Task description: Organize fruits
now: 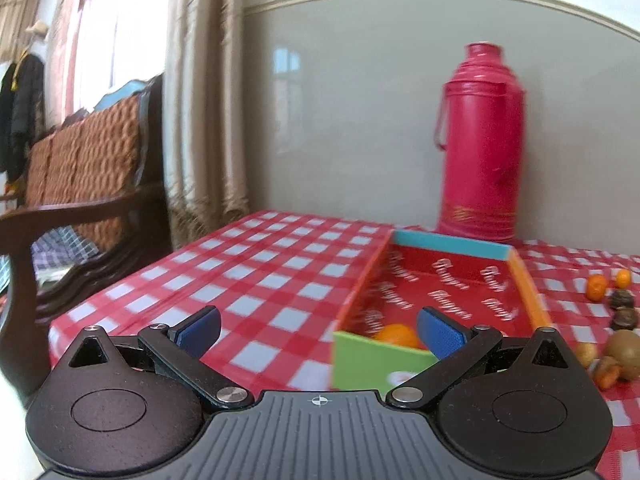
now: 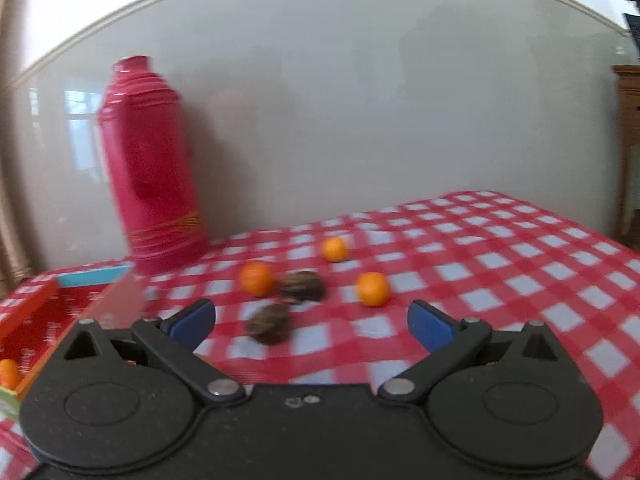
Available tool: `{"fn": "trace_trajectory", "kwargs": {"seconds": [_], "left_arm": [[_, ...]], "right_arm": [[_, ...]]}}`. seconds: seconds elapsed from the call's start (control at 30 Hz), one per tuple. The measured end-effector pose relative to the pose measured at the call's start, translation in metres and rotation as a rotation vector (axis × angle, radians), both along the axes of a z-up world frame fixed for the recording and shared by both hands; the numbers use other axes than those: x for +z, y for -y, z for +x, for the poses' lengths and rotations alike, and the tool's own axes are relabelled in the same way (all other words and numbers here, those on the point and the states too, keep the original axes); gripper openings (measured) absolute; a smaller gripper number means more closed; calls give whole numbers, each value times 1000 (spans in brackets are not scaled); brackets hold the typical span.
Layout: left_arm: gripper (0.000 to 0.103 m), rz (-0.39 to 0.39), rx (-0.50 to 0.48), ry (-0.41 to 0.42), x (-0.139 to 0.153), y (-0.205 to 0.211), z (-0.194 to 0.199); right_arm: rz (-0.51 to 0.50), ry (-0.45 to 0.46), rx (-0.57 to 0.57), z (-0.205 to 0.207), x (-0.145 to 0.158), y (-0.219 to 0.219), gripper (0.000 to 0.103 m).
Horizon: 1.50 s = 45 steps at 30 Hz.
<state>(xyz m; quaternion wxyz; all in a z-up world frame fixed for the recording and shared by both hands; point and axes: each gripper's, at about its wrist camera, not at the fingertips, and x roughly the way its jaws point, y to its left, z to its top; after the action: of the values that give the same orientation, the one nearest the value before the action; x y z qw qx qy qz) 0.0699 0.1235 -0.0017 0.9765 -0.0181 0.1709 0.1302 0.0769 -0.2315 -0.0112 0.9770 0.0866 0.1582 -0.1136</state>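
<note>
**Both tongs wide open and empty; one orange in the box, other fruit loose on the desk**

The left wrist view alone shows the room to the left: a wooden chair [image 1: 92, 184] with a woven back, a curtain [image 1: 200, 92] and a bright window. It also looks into the box [image 1: 444, 292], whose red floor carries white lettering, with a turquoise far wall, orange sides and a green near wall. One orange [image 1: 396, 335] lies at the box's near end. The right wrist view alone shows the open desk [image 2: 500, 240] to the right, in red-and-white check, with three small oranges [image 2: 256, 278] and two dark brown fruits [image 2: 302, 286] lying close together.

The red flask [image 2: 148, 168] stands upright at the wall behind the box in both views. The fruits at the right edge of the left view are blurred and partly cut off; their kinds cannot be told.

The left tongs [image 1: 318, 330] stand spread wide with nothing between the blue pads. The right tongs [image 2: 310, 324] are likewise spread full, holding nothing.
</note>
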Motion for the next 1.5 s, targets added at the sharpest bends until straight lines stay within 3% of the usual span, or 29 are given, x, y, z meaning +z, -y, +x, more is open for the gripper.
{"fn": "trace_trajectory", "kwargs": {"seconds": [0.2,0.5,0.67,0.8,1.17,1.5], "left_arm": [[103,75,-139,33,5,44,-3],[103,127,-332,-23,7,128,-9],[103,178,-342,-101,-2,174,-1],[103,169,-368,-144,-8,194,4],[103,198,-485,-165,-6,237,28],[103,229,-541,-218,-17,257,46]], "right_arm": [[55,0,-34,-18,-4,27,97],[73,11,-51,-34,-2,52,97],[94,16,-63,-40,-2,61,97],[112,13,-69,-44,-3,68,97],[124,19,-107,-54,-3,83,97],[11,3,-234,-63,-2,88,97]]}}
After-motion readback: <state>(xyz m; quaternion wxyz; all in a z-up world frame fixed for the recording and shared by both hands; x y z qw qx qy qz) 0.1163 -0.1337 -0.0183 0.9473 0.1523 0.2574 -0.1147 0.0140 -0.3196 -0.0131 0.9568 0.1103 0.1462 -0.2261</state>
